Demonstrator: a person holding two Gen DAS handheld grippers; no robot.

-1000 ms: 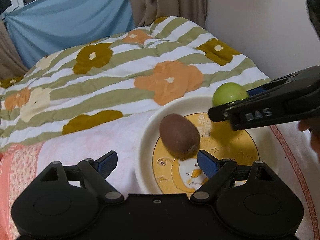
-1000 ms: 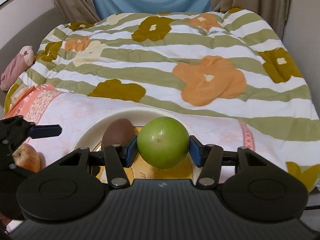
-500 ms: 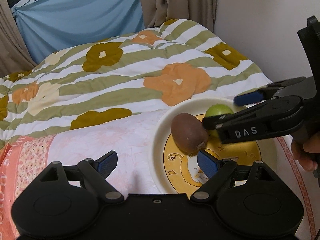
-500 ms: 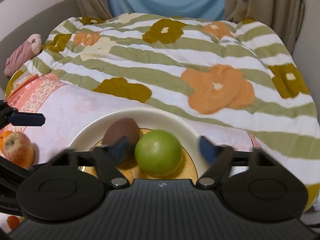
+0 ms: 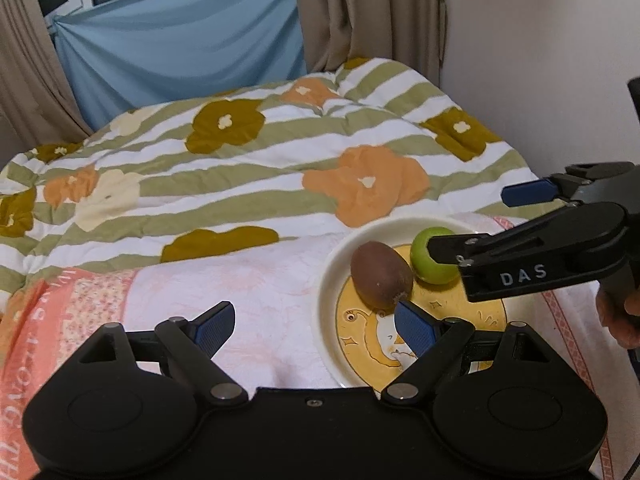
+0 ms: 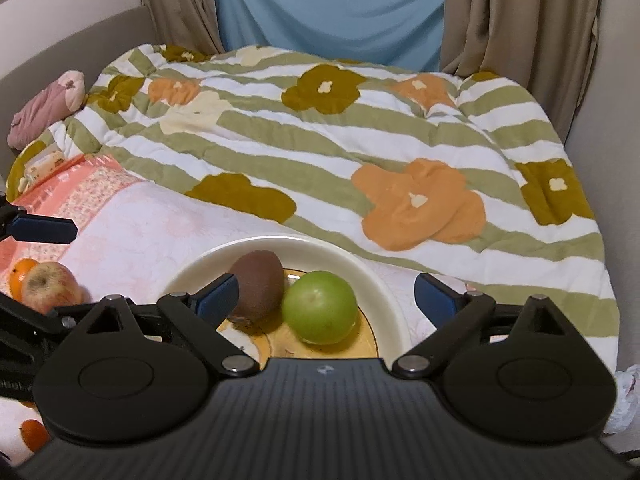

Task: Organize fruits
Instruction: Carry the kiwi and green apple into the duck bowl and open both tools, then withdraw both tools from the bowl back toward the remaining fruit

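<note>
Blue-padded fingers of the right gripper (image 6: 326, 300) stand wide apart and empty, its jaws having just been opening, with the green apple (image 6: 319, 307) lying free between them on the cream plate (image 6: 394, 320), touching the brown kiwi (image 6: 258, 286) beside it. Left of the plate, the left gripper (image 5: 314, 324) is also spread wide over the pink cloth (image 5: 248, 280), gripping nothing, one pad just short of the kiwi. Only the right wrist view shows the red apple (image 6: 50, 286) and oranges (image 6: 20, 278) well left of the plate, while only the left wrist view shows a hand (image 5: 622, 320) gripping the right gripper's handle.
</note>
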